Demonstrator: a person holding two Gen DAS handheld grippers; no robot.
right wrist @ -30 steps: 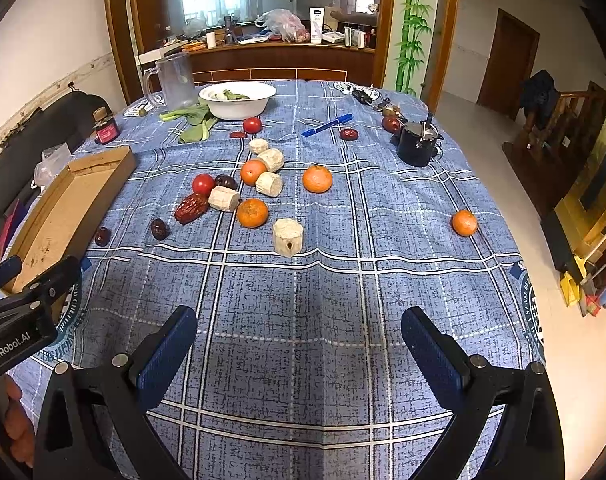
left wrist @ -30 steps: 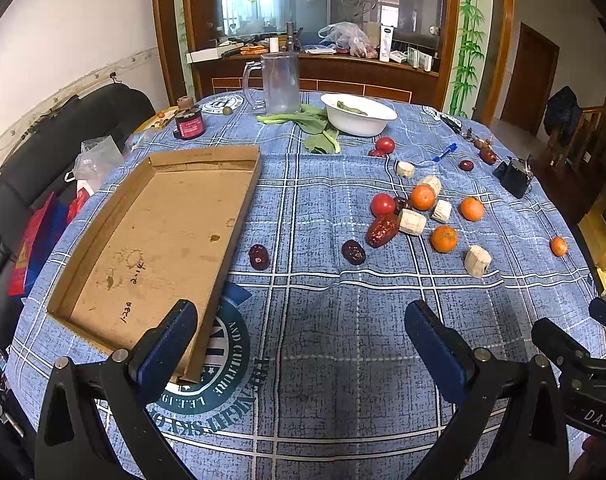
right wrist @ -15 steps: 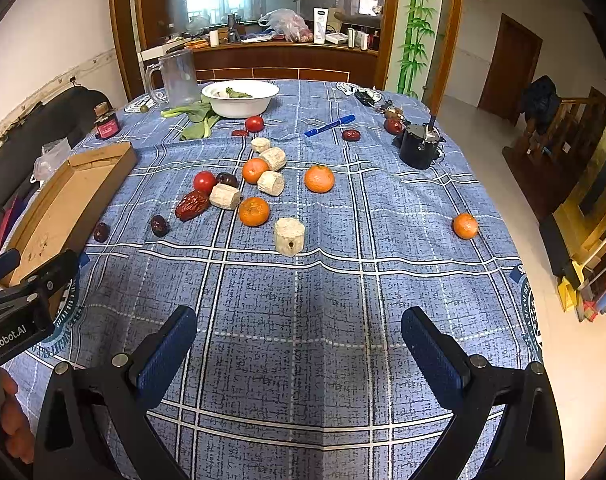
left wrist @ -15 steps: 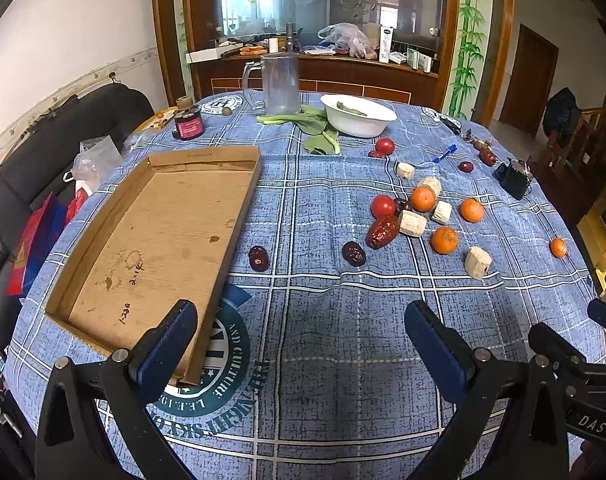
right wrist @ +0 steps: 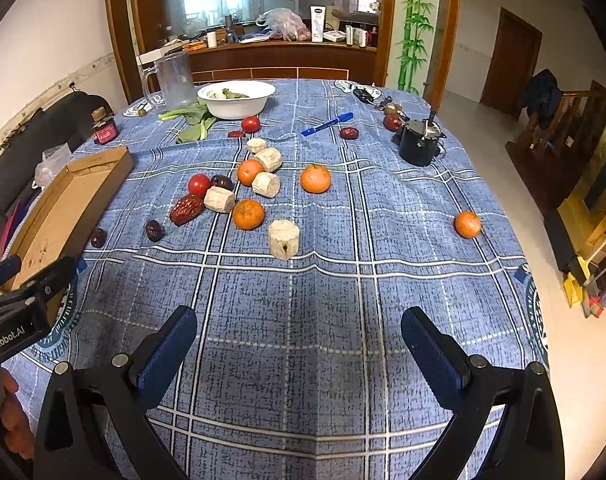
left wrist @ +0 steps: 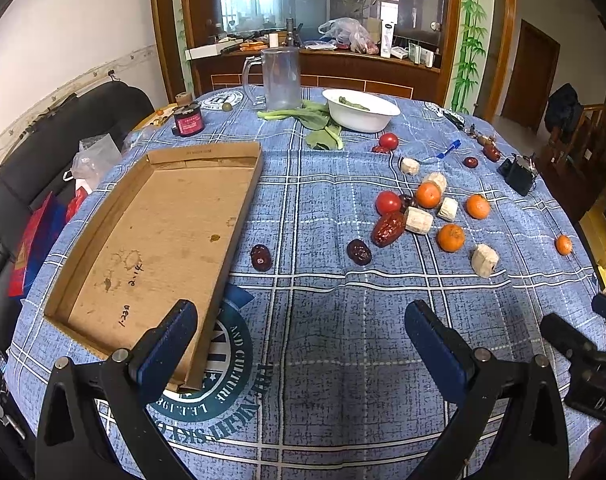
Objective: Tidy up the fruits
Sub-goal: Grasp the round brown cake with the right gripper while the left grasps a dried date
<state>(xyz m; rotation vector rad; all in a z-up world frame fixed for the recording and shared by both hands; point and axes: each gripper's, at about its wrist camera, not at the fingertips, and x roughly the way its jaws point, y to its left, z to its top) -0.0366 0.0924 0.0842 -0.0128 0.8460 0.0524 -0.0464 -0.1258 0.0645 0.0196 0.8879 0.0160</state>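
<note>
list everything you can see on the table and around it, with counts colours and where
flat cardboard tray: 1, brown, left side, nothing in it
small oranges: 4, orange, three mid-table, one alone far right
round tomatoes: 2, red, one in the cluster, one by the bowl
pale cut cylinder chunks: 5, cream, mid-table
wrinkled dates: several, dark red, scattered
wide white bowl: 1, far side
leafy greens: green, beside bowl
clear plastic jug: 1, far left
small dark red jar: 1, far left
blue marker pen: 1, far right
black round gadget: 1, right
left gripper: blue pads, open, near edge
right gripper: blue pads, open, near edge
</note>
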